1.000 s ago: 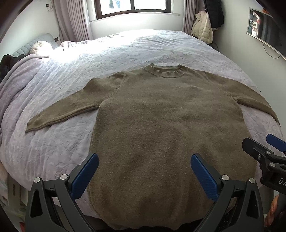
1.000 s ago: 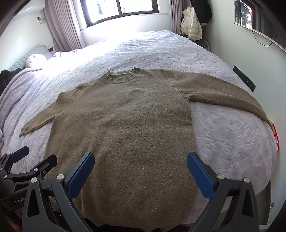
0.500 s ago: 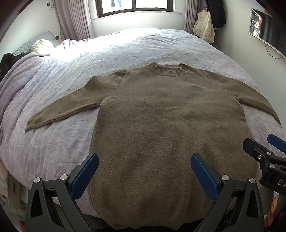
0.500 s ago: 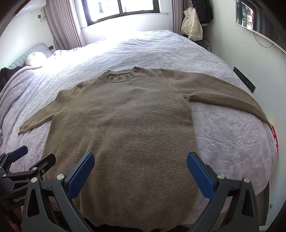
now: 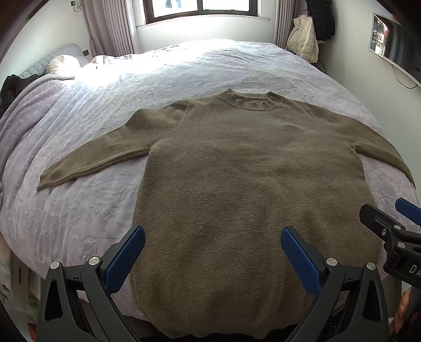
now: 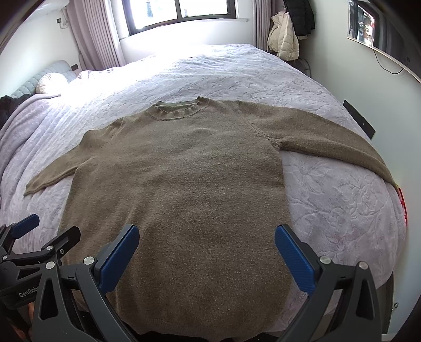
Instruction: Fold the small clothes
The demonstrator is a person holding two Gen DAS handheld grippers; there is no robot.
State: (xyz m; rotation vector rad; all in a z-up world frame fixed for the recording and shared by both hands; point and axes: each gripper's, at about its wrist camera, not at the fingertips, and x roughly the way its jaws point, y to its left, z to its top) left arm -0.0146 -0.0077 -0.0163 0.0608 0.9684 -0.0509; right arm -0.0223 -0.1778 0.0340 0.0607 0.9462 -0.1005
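An olive-brown knit sweater (image 5: 250,189) lies flat on the bed, collar away from me, both sleeves spread outward; the same sweater (image 6: 181,189) fills the right wrist view. My left gripper (image 5: 212,252) hovers open above the sweater's lower part, nothing between its blue pads. My right gripper (image 6: 206,250) is also open above the hem area and holds nothing. In the left wrist view the right gripper (image 5: 394,223) shows at the right edge. In the right wrist view the left gripper (image 6: 39,234) shows at the lower left. The right sleeve's cuff drops over the bed's edge.
A pale lilac quilted bedspread (image 5: 79,205) covers the bed. Pillows (image 5: 63,63) and a dark garment (image 5: 13,84) lie at the left head end. Behind are a window (image 5: 200,10), curtains and hanging coats (image 5: 310,34). A wall (image 6: 381,105) runs close along the right.
Both views have shifted slightly, the sweater sitting a little lower in frame. The sweater itself has not moved and both grippers stay open.
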